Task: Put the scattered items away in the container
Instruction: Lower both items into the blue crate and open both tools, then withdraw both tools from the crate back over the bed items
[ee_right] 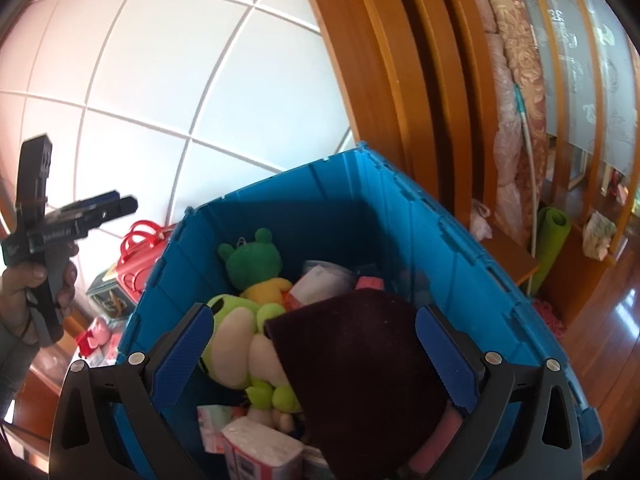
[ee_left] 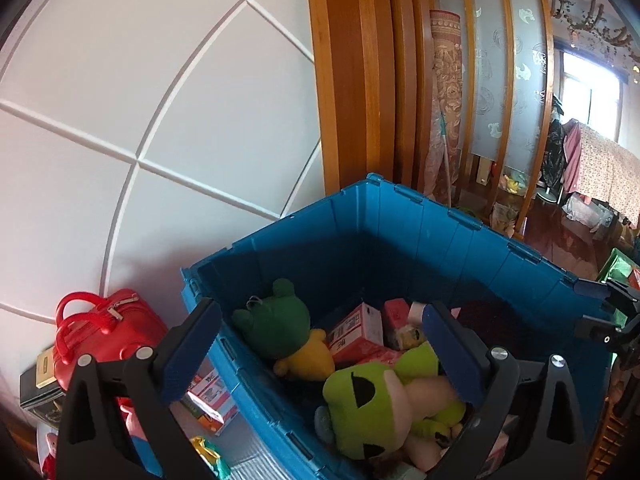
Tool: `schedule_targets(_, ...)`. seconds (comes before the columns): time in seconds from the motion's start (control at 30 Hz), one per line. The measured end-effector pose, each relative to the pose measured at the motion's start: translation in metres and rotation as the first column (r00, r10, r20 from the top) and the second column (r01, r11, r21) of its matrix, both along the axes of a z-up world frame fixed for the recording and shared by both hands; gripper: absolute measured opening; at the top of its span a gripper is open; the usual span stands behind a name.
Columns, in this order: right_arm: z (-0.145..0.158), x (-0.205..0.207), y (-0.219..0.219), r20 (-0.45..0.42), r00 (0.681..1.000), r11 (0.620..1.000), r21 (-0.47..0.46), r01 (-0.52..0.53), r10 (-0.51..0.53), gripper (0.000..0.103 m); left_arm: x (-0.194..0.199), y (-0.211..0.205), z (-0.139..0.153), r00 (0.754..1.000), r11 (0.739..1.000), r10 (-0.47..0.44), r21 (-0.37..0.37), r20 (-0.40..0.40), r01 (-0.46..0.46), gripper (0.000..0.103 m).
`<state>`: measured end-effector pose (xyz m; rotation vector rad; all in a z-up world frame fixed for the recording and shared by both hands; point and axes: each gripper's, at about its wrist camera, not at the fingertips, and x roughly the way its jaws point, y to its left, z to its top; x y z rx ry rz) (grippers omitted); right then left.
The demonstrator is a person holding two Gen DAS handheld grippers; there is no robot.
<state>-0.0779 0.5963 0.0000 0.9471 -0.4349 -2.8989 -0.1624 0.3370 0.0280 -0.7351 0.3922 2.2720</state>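
No legible text: printing on the pink box and tissue pack too blurred.

Rolled carpet leans beside green mat.

Blue plastic container: open-topped, ribbed walls, upright. Inside, at its far corner, 1 dark green frog plush with a yellow body lies on its side. Nearer the container's middle, 1 lime-green plush with a cream belly lies tilted. A dark maroon cloth lies draped beside it. Pink-and-white boxes and 1 tissue pack lie among them.
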Motion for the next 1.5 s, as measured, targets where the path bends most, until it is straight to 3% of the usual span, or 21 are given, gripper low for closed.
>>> schedule_targets(0.3,0.015,-0.002,-0.047,-0.013,0.996,0.995,0.036,-0.093,0.094,0.103,0.013,-0.072,-0.024,0.993,0.994,0.108,0.01,0.051,-0.108,0.102)
schedule_targets(0.8,0.028,0.003,-0.152,-0.012,0.965,0.963,0.072,-0.26,0.262,0.103,0.058,-0.204,-0.07,0.958,0.964,0.264,-0.009,0.113,-0.264,0.102)
schedule_targets(1.1,0.025,0.004,-0.24,0.001,0.934,0.931,0.079,-0.357,0.358,0.103,0.063,-0.313,-0.096,0.9,0.912,0.41,-0.041,0.146,-0.408,0.102)
schedule_targets(1.5,-0.013,-0.001,-0.378,0.091,0.871,0.866,0.096,-0.49,0.483,0.103,0.073,-0.443,-0.159,0.825,0.846,0.533,-0.132,0.189,-0.516,0.102)
